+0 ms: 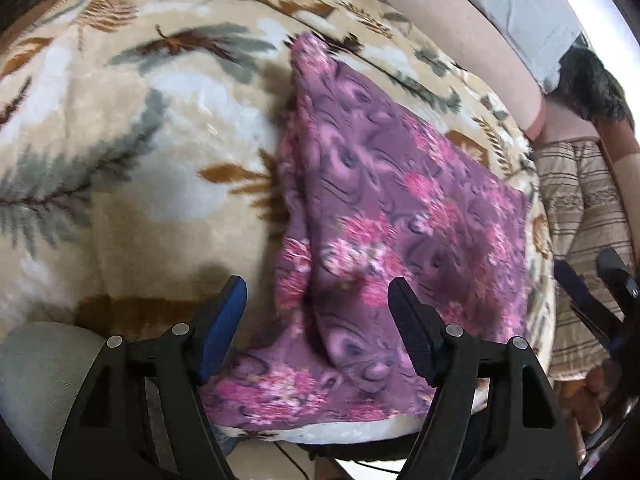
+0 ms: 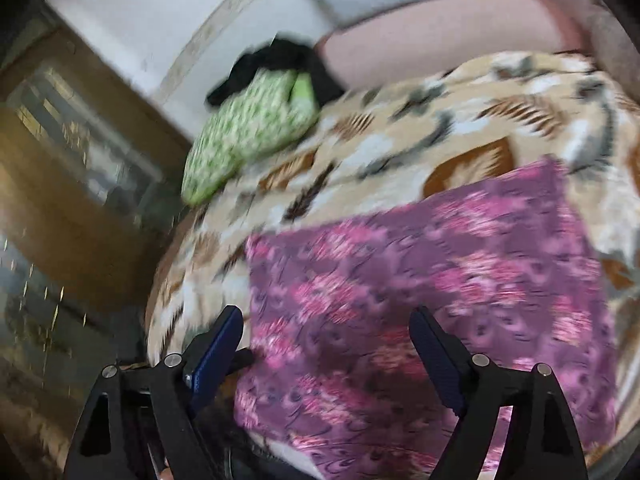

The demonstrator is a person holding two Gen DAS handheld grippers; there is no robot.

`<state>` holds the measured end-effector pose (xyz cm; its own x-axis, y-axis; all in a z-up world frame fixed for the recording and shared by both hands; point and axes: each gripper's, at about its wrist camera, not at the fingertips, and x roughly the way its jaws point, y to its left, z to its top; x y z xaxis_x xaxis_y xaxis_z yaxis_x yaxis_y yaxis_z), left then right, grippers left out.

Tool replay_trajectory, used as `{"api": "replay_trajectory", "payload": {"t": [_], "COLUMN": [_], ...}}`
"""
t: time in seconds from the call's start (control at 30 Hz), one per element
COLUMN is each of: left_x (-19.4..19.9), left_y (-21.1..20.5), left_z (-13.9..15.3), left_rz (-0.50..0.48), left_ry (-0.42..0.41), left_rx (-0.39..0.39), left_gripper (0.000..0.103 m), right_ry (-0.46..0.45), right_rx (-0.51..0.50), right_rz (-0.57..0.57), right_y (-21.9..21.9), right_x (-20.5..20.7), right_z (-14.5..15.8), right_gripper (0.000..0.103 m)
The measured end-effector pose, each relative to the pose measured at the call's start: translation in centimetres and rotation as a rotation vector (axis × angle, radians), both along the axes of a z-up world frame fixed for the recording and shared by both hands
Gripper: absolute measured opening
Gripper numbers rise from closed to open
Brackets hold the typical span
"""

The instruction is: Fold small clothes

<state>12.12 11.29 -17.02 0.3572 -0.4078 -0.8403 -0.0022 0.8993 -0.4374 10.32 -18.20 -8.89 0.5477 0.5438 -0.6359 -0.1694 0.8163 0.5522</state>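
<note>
My left gripper and right gripper both gape empty above the purple floral cloth, seemingly folded, on the leaf-print blanket.

Garment: purple, pink floral print. Blanket: beige, grey-brown leaf pattern. Bundle, upper left: green-white print.

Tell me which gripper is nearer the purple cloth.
Left. The left gripper hangs open over the purple cloth, at its near edge; the right gripper is off to its right, past the blanket edge.
</note>
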Motion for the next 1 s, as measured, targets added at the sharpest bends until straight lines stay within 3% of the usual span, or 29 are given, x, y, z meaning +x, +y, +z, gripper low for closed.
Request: {"api": "replay_trajectory", "payload": {"t": [0.1,0.2,0.27,0.3,0.33,0.47,0.67,0.83,0.9,1.0], "left_x": [0.2,0.6,0.7,0.7,0.7,0.4,0.6,-0.3,-0.7,-0.7], "left_y": [0.1,0.0,0.0,0.1,0.2,1.1,1.2,1.8,1.4,0.7], "left_z": [-0.8,-2.2,-2.1,-2.2,-2.5,-2.2,-2.9,-1.5,-0.8,-0.8], "left_rz": [-0.008,-0.022,-0.013,-0.022,-0.036,-0.025,-0.014,0.029,0.033,0.025], "left_ry": [0.037,0.114,0.112,0.118,0.138,0.145,0.187,0.113,0.079,0.081], "left_rx": [-0.028,-0.067,-0.072,-0.100,-0.144,-0.222,-0.221,-0.262,-0.219,-0.210], "left_gripper": [0.066,0.064,0.046,0.027,0.017,0.016,0.016,0.013,0.013,0.012], "right_ry": [0.048,0.068,0.102,0.121,0.152,0.215,0.327,0.400,0.433,0.422], "right_rx": [0.039,0.015,-0.031,-0.050,-0.072,-0.140,-0.239,-0.258,-0.265,-0.358], "right_rz": [0.054,0.108,0.153,0.171,0.192,0.284,0.337,0.392,0.405,0.435], "right_y": [2.1,4.2,6.0,6.9,7.9,11.4,15.4,17.7,18.1,19.2], "right_x": [1.7,2.9,4.0,4.6,5.4,8.0,11.7,13.4,13.9,14.0], "right_z": [-0.6,-0.8,-1.2,-1.5,-1.8,-2.8,-5.1,-6.8,-7.6,-7.7], "right_gripper": [0.083,0.079,0.074,0.071,0.070,0.064,0.064,0.064,0.063,0.050]}}
